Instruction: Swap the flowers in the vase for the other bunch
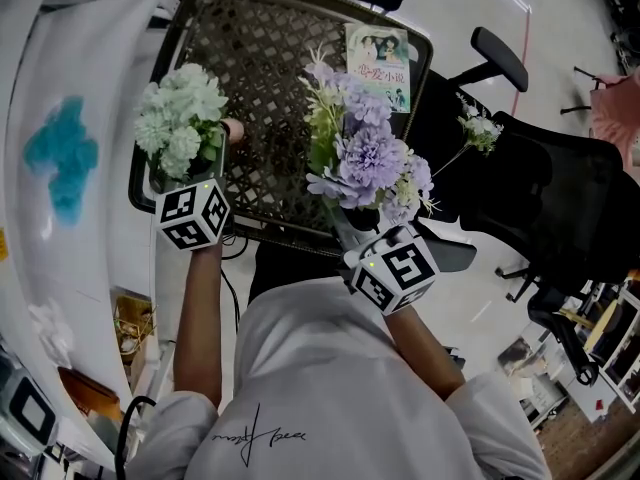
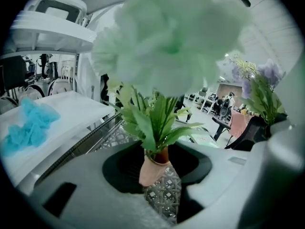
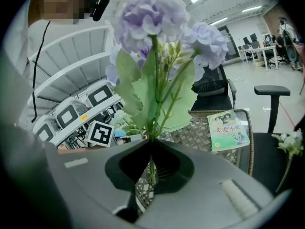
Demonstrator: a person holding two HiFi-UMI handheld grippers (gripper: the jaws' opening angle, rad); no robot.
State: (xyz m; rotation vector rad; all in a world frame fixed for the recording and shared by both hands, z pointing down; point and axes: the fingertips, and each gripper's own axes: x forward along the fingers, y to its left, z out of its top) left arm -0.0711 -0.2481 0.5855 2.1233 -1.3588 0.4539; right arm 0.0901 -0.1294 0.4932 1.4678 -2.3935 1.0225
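At eight o'clock on the desk, the vase, green bunch in it, is flanked by the spread left tool; at four o'clock the purple bunch is pinched by its stems in the right tool; only its setting-down is judged left.

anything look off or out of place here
One thing: a small white flower sprig lies on its own on the seat of the black chair, beside the wicker table rather than on it. It looks dropped or left behind. Nothing else seems spilled or damaged.
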